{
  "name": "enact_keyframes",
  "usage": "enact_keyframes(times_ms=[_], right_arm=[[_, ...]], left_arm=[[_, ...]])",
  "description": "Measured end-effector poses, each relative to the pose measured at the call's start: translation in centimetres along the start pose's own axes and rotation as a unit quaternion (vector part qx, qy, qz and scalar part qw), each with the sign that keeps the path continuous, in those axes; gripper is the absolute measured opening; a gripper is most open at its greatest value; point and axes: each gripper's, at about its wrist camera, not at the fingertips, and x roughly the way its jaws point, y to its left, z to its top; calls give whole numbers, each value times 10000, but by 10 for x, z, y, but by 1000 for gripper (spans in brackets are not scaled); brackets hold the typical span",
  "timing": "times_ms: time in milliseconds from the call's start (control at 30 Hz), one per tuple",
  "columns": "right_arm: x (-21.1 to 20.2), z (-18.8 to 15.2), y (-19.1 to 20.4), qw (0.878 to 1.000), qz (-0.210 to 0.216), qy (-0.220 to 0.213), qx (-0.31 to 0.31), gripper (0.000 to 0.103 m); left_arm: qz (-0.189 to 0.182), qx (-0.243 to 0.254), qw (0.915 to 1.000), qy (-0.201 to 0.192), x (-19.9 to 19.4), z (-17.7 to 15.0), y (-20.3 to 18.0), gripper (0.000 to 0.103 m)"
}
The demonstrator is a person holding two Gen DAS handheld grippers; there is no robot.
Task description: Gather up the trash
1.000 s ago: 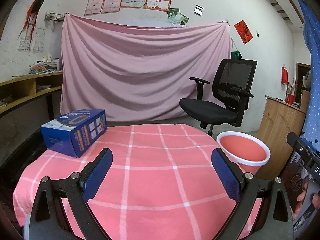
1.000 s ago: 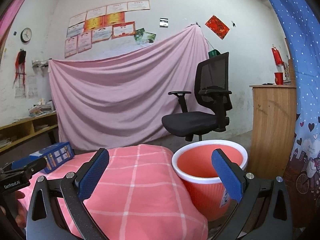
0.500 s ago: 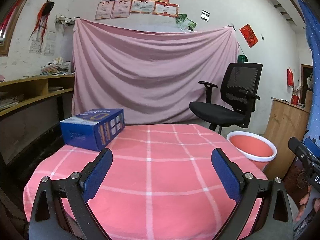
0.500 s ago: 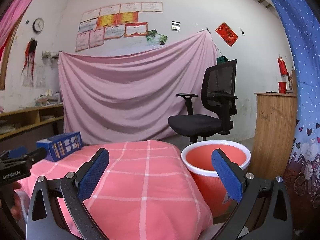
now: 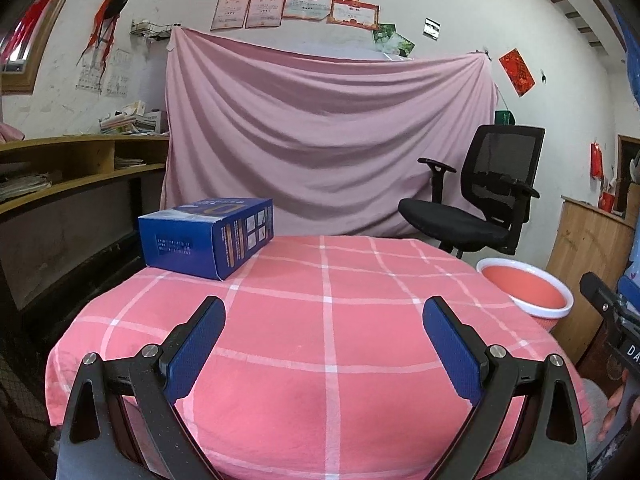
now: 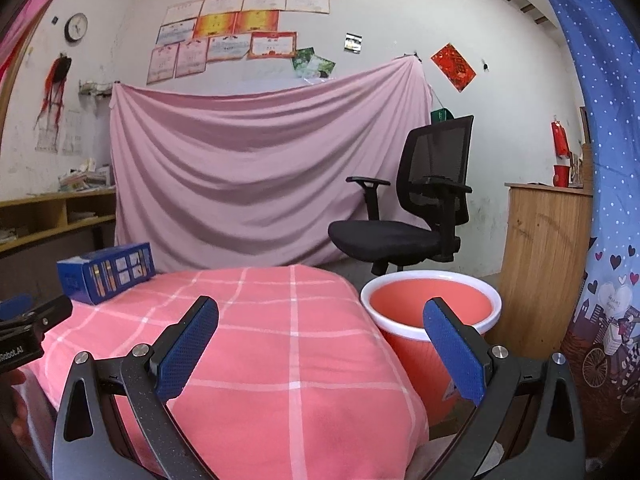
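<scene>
A blue cardboard box (image 5: 208,236) lies on the far left part of a table draped in pink checked cloth (image 5: 328,320); the right wrist view shows the box (image 6: 106,272) at the table's far left too. An orange bin with a white rim (image 5: 526,294) stands on the floor to the right of the table, and its open mouth (image 6: 430,304) is close in the right wrist view. My left gripper (image 5: 324,318) hovers open over the near middle of the table, holding nothing. My right gripper (image 6: 320,318) is open and empty above the table's right edge, beside the bin.
A black office chair (image 5: 476,200) stands behind the table in front of a hanging pink sheet (image 5: 328,140). Wooden shelves (image 5: 72,168) run along the left wall. A wooden cabinet (image 6: 548,236) is at the right. A blue patterned curtain (image 6: 600,240) hangs near my right side.
Both views have drawn back and tilted up a little: the table, box and bin sit lower and farther than a second ago. Both grippers stayed open and empty.
</scene>
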Motion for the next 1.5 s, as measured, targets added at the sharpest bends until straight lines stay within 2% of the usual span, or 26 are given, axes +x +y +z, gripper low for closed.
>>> enact_keyframes(times_ms=[233, 1500], right_arm=[[2, -5, 8, 9998, 91, 67, -152, 103], [4, -5, 6, 9998, 136, 112, -35, 103]], left_arm=[[39, 54, 10000, 45, 6, -5, 1, 97], [42, 192, 9998, -11, 3, -9, -8, 97]])
